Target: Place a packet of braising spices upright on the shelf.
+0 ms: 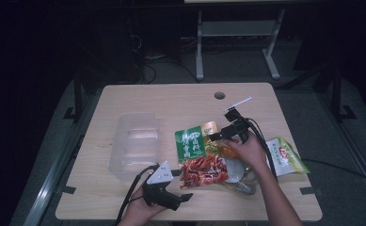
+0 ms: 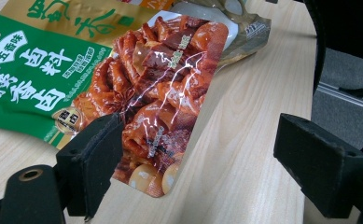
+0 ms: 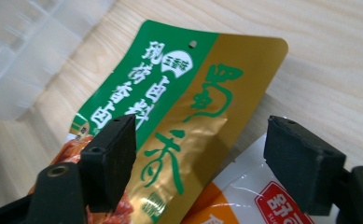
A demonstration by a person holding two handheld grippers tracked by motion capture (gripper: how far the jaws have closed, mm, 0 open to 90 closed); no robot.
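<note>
Two grippers work over a wooden table (image 1: 138, 99) strewn with food packets. From the high view, the left gripper (image 1: 186, 197) lies low near the table's front edge, held in the left hand (image 1: 140, 207), just beside the red end of a green-and-red packet (image 1: 197, 157). The right gripper (image 1: 212, 137) hovers above that packet's far end, gripped by the right hand (image 1: 249, 148).

The left gripper view brings the red end (image 2: 160, 93) close: glossy, printed with braised meat, its corner lying between the wide-open jaws, which hold nothing. The right gripper view shows the green-and-gold top (image 3: 179, 88) with a hang hole, beneath jaws also spread wide and empty, and an orange-and-white packet (image 3: 244, 200) partly under it.

A clear plastic bin (image 1: 133, 143) stands just left of the pile. Another green packet (image 1: 284, 155) lies apart to the right, past the right forearm. More wrappers (image 1: 237, 176) sit half hidden under the hand.
</note>
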